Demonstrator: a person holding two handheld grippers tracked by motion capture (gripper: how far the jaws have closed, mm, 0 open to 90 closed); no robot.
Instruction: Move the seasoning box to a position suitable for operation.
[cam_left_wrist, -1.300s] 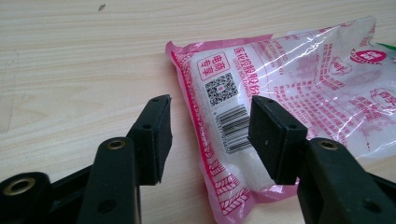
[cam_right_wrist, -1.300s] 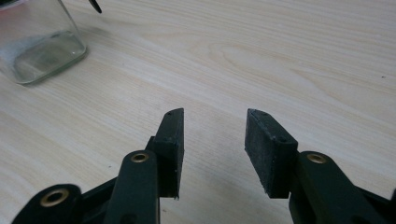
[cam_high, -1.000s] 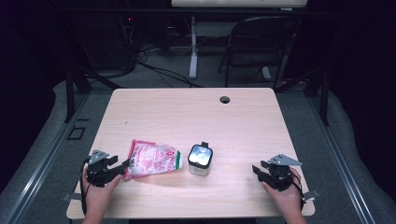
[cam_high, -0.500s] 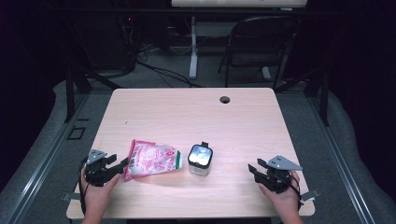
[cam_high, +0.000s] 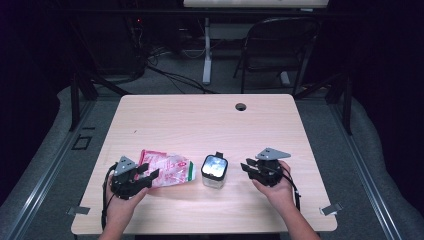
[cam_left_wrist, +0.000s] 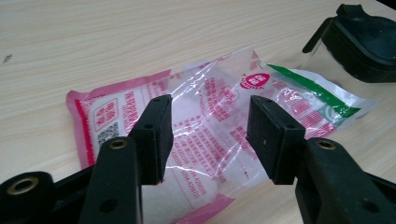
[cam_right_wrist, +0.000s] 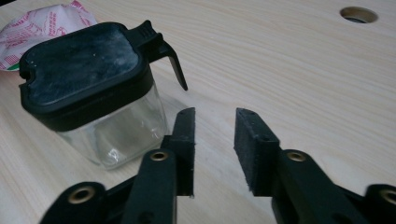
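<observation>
A dark room with a folding chair (cam_high: 280, 47) lies beyond the pale wood desk (cam_high: 200, 125), which has a cable hole (cam_high: 241, 106). The pink printed bag (cam_left_wrist: 201, 126) lies flat just ahead of the left gripper (cam_left_wrist: 208, 140), whose jaws stand spread and empty. The clear black-lidded jar (cam_right_wrist: 93, 93) stands left of the right gripper (cam_right_wrist: 212, 144), jaws apart; the left gripper view reveals the bag's green stripe.

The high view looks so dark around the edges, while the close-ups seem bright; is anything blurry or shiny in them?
High view: light falls on the pale wooden table, the room behind stays dim. Left gripper view: glare streaks the crinkled pink-and-clear plastic packet. Right gripper view: the clear square jar with black lid is sharp, the near jaws soft.
</observation>
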